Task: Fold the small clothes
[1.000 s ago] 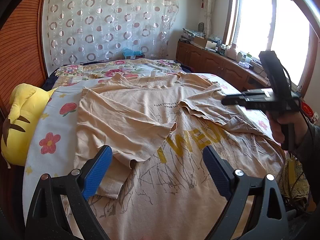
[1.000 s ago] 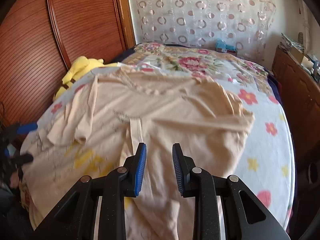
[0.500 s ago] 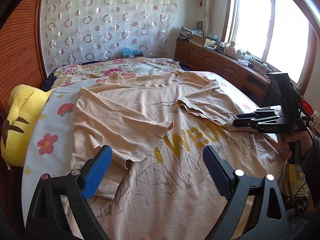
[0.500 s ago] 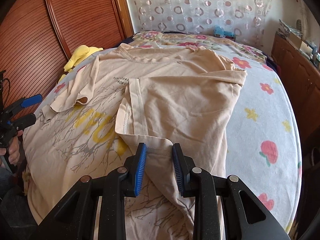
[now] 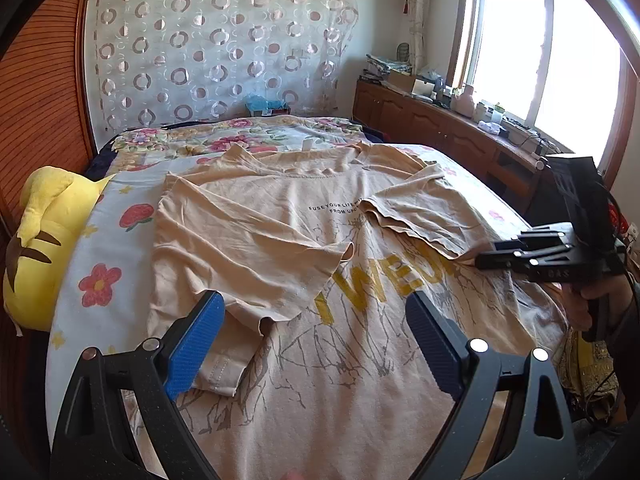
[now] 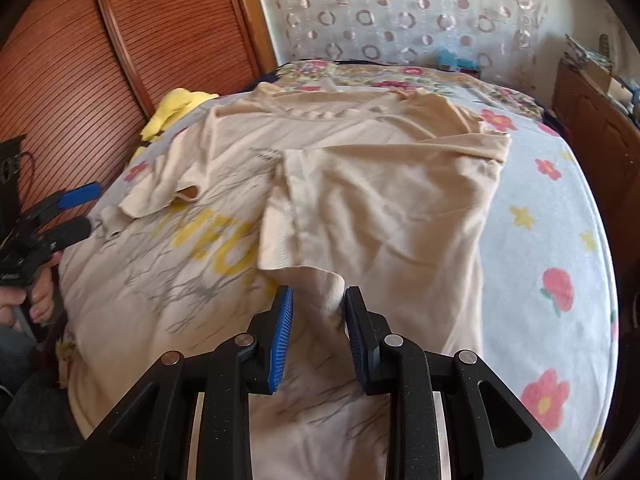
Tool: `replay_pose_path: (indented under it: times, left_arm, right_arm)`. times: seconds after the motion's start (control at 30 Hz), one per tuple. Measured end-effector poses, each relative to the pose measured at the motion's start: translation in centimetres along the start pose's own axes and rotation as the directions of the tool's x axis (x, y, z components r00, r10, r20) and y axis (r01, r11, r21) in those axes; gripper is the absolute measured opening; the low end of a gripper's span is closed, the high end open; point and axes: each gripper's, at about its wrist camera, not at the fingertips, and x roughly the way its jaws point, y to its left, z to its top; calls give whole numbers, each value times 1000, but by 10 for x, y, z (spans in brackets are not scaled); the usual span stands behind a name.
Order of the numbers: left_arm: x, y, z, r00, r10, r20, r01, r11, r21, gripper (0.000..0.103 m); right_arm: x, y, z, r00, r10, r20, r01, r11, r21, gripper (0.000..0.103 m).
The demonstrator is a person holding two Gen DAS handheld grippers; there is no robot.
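A beige t-shirt (image 5: 280, 240) with yellow letters lies print-up on the bed, both sleeves and side panels folded inward. My left gripper (image 5: 312, 340) is open and empty, above the shirt's lower left part. My right gripper (image 6: 318, 320) is shut on a bunched fold of the shirt (image 6: 380, 200) at the lower edge of the right folded panel. The right gripper also shows in the left wrist view (image 5: 532, 258), low at the shirt's right edge. The left gripper shows in the right wrist view (image 6: 76, 212), at the shirt's left edge.
The shirt lies on a floral bedsheet (image 5: 100, 280). A yellow plush toy (image 5: 36, 240) sits at the bed's left side by the wooden wall (image 6: 120, 60). A wooden cabinet (image 5: 440, 124) runs under the window. A patterned curtain (image 5: 220, 48) hangs behind.
My right gripper, still shut on the fold, has come down and in over the shirt, laying the right panel flatter. The left gripper has hardly moved and stays open.
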Motion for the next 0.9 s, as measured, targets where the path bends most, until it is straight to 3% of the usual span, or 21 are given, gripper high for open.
replay_pose_path:
  times: [0.17,0.3,0.67,0.9]
  left_arm:
    - [-2,6,-1,1000,7,4,-7,1000,-9,93]
    - [-2,11,1,1000,20,7,-20,1000,-15,93]
    - [5,38,21,996,89,13,-89,996,-7,93]
    - [24,65,51,991,136,-1,-136,991,1,93]
  right_arm:
    - [-9,23,-14,999,47,-9,-48,998,-41,28]
    - [-11,30,-21,999,36,-12,-36,997,-65,28]
    - [-28,17,-11,999,-21,39,23,999,-46,28]
    - [-28,-13,19,994,-91,65,94,995,-36,28]
